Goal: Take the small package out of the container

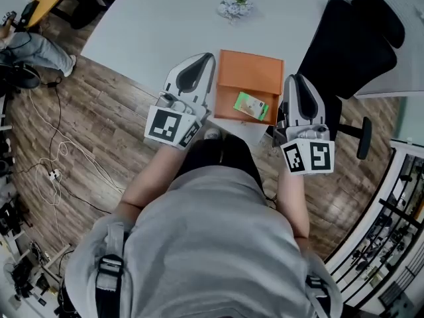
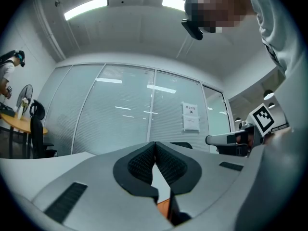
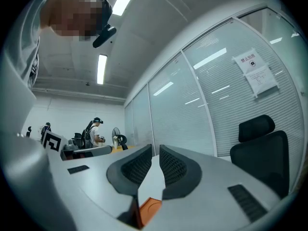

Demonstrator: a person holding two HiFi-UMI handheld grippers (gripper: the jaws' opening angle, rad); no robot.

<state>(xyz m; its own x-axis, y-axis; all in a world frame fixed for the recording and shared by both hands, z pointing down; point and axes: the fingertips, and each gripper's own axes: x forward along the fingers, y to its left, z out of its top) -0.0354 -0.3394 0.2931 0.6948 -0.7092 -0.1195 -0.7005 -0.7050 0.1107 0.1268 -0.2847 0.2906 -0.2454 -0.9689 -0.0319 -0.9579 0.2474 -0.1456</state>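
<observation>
Orange container (image 1: pixel 250 73) at table (image 1: pixel 159 18) edge | left gripper (image 1: pixel 203 58), right gripper (image 1: pixel 295 79) flank it

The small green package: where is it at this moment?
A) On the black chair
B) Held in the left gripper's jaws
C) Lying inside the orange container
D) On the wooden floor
C: the head view shows the small green package lying inside the orange container on the white table.
</observation>
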